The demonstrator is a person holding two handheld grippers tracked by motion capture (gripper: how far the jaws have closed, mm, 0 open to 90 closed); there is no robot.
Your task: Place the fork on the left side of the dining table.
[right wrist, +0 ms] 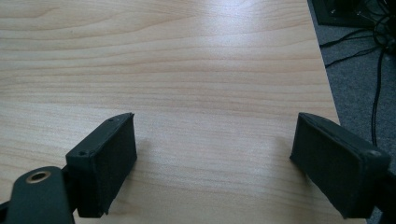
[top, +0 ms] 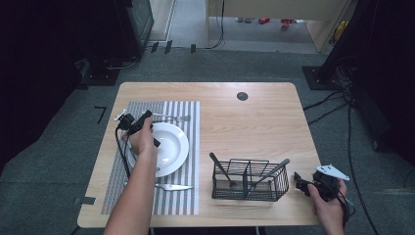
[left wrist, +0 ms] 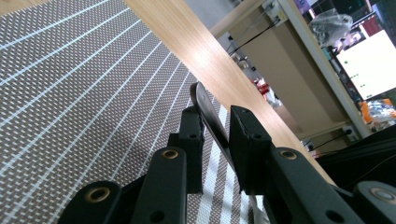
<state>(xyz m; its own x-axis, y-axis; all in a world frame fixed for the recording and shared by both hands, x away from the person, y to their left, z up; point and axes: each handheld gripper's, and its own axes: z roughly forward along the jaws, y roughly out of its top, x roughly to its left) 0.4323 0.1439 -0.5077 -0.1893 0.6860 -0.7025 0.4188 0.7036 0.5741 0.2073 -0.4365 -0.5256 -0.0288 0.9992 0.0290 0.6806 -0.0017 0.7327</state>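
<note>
From the high view, the left gripper (top: 138, 123) sits over the far-left rim of the white plate (top: 172, 149) on the striped placemat (top: 183, 196). A fork (top: 172, 118) lies just beyond the plate and a knife (top: 172, 187) on the near side, so it looks like a place setting. The wire caddy (top: 249, 180) still holds two dark-handled utensils.

In the left gripper view, the jaws are narrow and pinch a thin metal handle (left wrist: 210, 116), probably the fork's, low over the mat; I'd guess it's being laid down.

In the right gripper view, the right gripper (right wrist: 215, 154) is spread wide over bare table (right wrist: 187, 56), holding nothing, parked near the caddy.
</note>
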